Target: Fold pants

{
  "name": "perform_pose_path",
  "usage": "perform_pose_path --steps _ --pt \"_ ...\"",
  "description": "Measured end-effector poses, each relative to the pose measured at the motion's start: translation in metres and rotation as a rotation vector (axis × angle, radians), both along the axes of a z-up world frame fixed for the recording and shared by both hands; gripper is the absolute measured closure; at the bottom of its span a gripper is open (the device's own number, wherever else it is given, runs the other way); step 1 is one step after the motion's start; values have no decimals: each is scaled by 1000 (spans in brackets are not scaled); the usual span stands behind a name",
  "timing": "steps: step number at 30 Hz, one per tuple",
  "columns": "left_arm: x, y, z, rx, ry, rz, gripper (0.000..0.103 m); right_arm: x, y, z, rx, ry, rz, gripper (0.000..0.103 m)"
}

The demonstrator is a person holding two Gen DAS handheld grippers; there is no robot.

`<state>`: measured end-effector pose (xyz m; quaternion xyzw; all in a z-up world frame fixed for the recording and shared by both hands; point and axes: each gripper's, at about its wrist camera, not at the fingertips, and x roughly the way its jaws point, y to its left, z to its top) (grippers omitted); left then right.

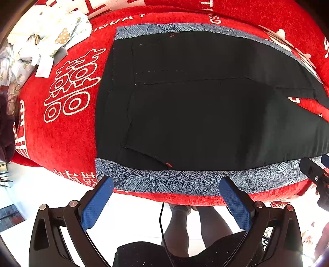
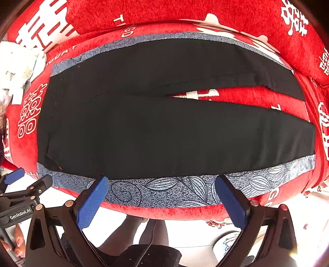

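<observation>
Nearest in the left wrist view, the left gripper (image 1: 166, 180) stands wide, its blue pads (image 1: 96, 205) spread far apart and holding nothing, the tips just over the near edge of the sofa (image 1: 61, 139). In the right wrist view the right gripper (image 2: 160, 180) is just as wide and also holds nothing, its pads (image 2: 91, 203) poised over the near trim (image 2: 164, 193). Below both, the person's legs (image 1: 178, 232) show against a pale floor (image 1: 139, 215). The right gripper appears at the right edge of the left view, the left gripper at the left edge of the right view, so the two sit side by side along the near edge.

Just beyond the tips lies the pants (image 2: 164, 133), black, spread flat across the red sofa cover. A blue-grey leaf-print trim runs along the near side seam, and a matching strip (image 1: 164, 28) runs along the far one. The waist end is to the left; the two legs reach right, parting into a narrow wedge where red cover (image 2: 236, 94) shows between them. A pocket seam (image 1: 131, 98) is stitched near the waist.

Further left, white characters (image 1: 70, 86) mark the cover. At the far left sits a heap of pale printed cloth (image 1: 47, 41). Beyond the pants rises the red backrest (image 2: 185, 12)
</observation>
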<state>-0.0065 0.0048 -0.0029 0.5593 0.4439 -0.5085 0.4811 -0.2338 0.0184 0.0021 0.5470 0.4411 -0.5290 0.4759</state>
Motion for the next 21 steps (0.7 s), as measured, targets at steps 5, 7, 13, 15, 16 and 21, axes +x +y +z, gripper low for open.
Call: perform_pose_path --steps 5,7,13,15,16,21 --pt "-2 2 -1 -1 -13 -1 0 -1 1 -2 1 18 14 0" --pt "-3 3 -2 -1 -21 -1 0 -1 1 -3 2 21 14 0" --pt "-4 3 -2 -12 -60 -1 0 -2 1 -4 3 27 17 0" --pt "-4 3 -2 -17 -79 -1 0 -3 1 -4 5 30 19 0" --pt "-4 3 -3 -14 -75 0 0 -5 1 -5 5 29 20 0" --pt "-4 2 -5 -1 -50 5 0 -7 1 -6 5 23 19 0"
